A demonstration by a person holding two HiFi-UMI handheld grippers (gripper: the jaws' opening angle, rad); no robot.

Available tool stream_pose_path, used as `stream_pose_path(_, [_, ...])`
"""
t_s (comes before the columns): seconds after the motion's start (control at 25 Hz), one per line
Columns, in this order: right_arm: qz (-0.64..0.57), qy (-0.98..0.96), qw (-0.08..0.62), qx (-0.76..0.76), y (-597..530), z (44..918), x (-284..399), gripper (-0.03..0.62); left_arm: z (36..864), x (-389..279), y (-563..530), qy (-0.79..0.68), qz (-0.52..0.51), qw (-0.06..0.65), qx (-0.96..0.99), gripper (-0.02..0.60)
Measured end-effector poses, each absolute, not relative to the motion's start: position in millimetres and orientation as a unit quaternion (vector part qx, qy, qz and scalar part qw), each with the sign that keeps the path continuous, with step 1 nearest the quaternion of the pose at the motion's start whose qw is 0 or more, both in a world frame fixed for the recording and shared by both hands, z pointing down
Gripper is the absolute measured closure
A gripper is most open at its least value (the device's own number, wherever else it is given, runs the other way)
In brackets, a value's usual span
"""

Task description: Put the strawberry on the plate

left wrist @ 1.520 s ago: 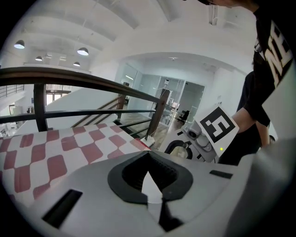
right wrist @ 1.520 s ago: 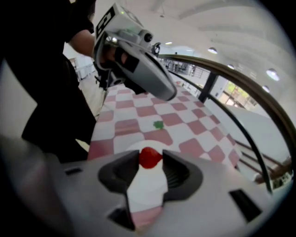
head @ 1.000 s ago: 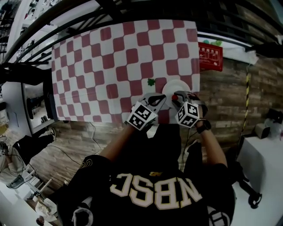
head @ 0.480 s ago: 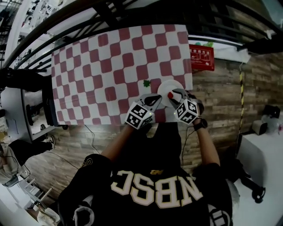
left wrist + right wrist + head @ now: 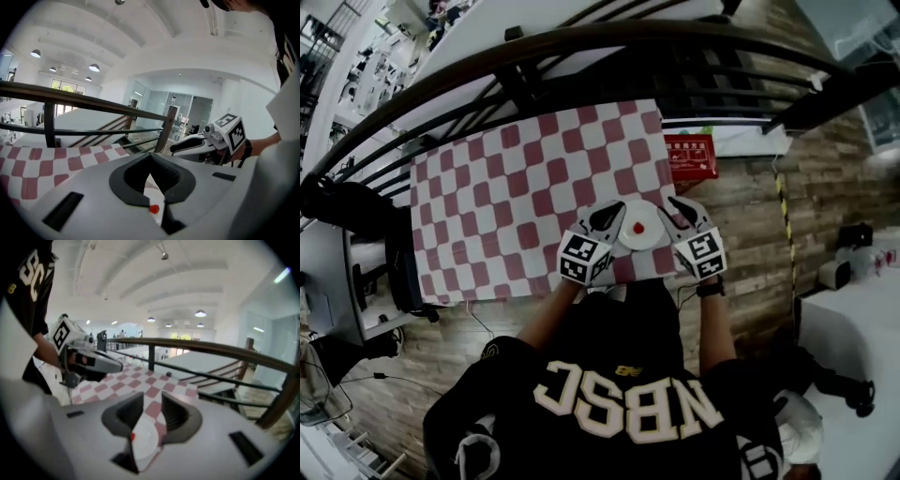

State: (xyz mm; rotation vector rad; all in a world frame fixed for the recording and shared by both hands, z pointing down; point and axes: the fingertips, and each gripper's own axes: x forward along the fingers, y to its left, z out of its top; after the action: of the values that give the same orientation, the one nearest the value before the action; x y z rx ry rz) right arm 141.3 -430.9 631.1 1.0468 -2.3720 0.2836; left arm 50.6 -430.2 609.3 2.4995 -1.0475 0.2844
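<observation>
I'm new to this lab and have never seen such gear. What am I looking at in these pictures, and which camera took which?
A person holds two hand-held grippers, each bearing a cube of square markers. The wide picture comes from a camera on the person's head, looking down. The other two come from cameras riding on each gripper, looking along its jaws. Below is a table under a checked cloth. On it stands a white plate with the strawberry lying on it. The left gripper has its jaws together at the tips. The right gripper has its jaws apart, though they have just been closing a little. Neither holds anything; they flank the plate.
</observation>
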Motion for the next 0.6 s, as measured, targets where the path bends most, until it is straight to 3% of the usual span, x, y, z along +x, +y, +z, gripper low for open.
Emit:
stream_pose_path(0.12, [0.036,-0.844,0.255,0.471,-437.5,583.3,159.7,0.522,572.1,53.7,-441.6,-0.381,0.079,0.175,0.904,0.566])
stream_pose_path(0.24, [-0.004,-0.81,0.233,0.538,-438.8,540.7,172.4,0.545,536.5,57.9,-449.4,-0.386,0.054,0.145,0.909,0.566])
stream_pose_path(0.44, [0.03,-0.794,0.121,0.595,-432.5,490.3,171.0,0.562,491.9,66.9,-452.1,-0.395,0.016,0.109,0.912,0.566])
stream_pose_path(0.6, [0.036,-0.791,0.082,0.606,-435.1,469.1,165.7,0.574,471.4,71.1,-453.9,-0.41,-0.012,0.089,0.908,0.566])
